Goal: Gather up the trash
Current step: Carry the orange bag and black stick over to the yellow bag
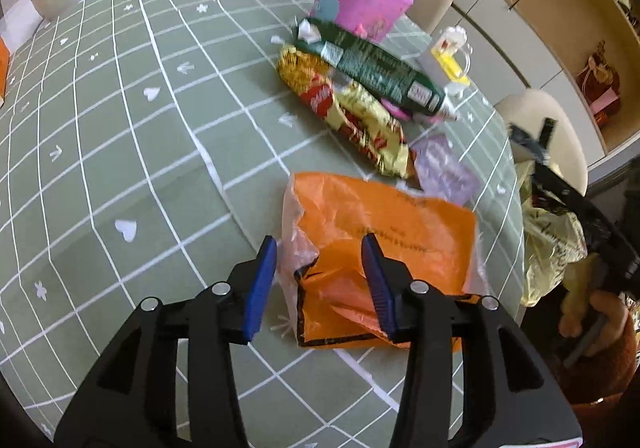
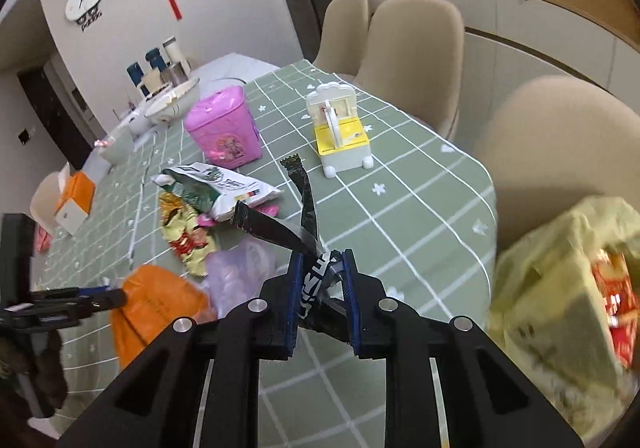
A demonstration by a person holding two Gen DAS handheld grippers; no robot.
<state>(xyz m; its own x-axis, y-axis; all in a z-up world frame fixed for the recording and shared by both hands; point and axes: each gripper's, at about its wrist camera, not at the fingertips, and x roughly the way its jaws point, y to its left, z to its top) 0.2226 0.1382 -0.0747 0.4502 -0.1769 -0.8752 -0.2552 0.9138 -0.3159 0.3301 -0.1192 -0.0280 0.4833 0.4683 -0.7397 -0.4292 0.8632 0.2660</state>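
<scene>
Only the right wrist view shows the right gripper (image 2: 322, 260) clamping a black wrapper (image 2: 308, 207); the left gripper (image 1: 318, 248), jaws apart, straddles an orange bag (image 1: 384, 215).

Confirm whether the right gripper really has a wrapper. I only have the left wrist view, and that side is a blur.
Observer: It does. The right gripper is shut on a black wrapper with white lettering, pinched between both fingers.
Operator: Now say what is already in the yellow bag.
Observer: Red packaging shows through its open mouth. It is too blurred to tell more.
</scene>
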